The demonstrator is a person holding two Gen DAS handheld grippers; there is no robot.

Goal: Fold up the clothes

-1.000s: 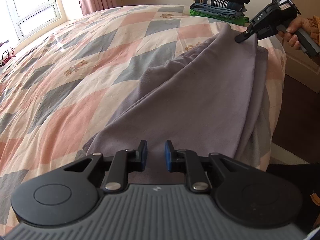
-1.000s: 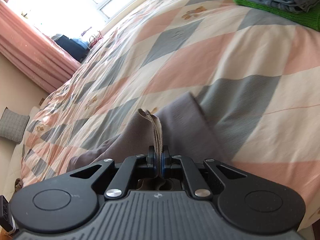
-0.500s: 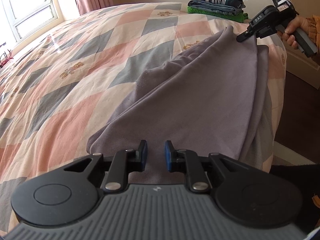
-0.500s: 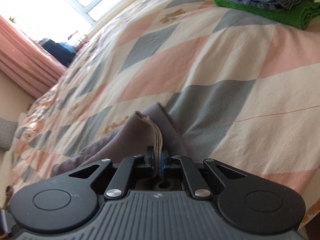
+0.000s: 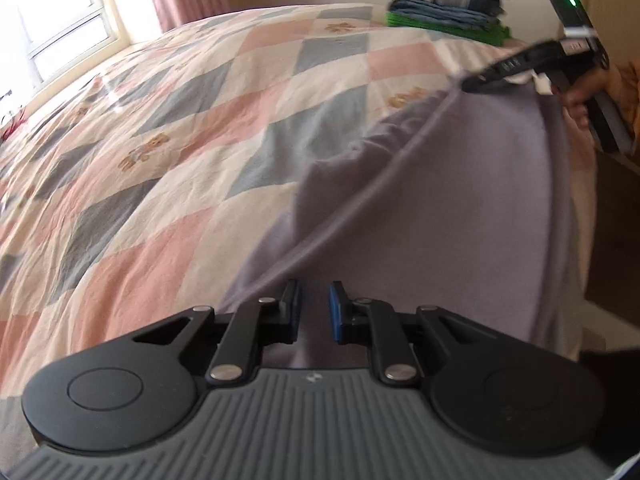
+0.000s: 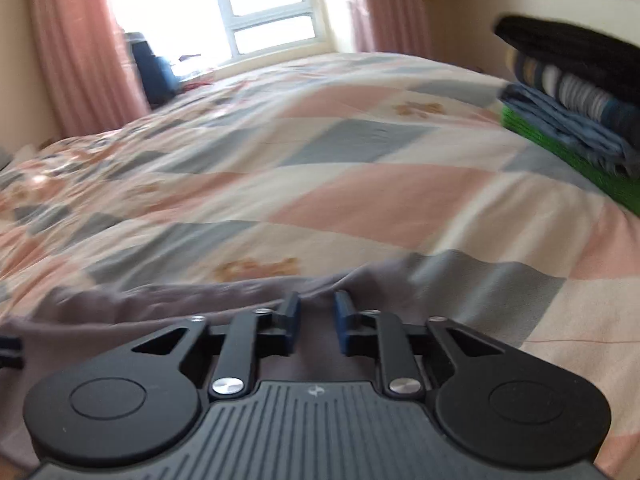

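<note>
A purple-grey garment (image 5: 460, 200) lies spread along the near edge of the bed, in loose folds. My left gripper (image 5: 314, 292) hovers over its near end with the jaws a little apart. Cloth shows through the gap and nothing is pinched. My right gripper (image 6: 316, 304) stands open just above the garment's far corner (image 6: 160, 304), with no fabric between the pads. In the left wrist view the right gripper (image 5: 470, 85) is at the upper right, held by a hand (image 5: 580, 96), its tip beside the cloth's raised edge.
A checked pink, grey and cream bedspread (image 5: 200, 120) covers the bed. A stack of folded clothes (image 6: 568, 112) sits at its far corner, black on top and green at the bottom. A window (image 6: 264, 0) with pink curtains is beyond. Dark floor (image 5: 616, 220) drops off beside the bed.
The right gripper was shut on an upright fold of the garment. Its jaws now stand apart and the cloth lies flat beneath, and its view has rolled level. The left gripper slid a little along the garment.
</note>
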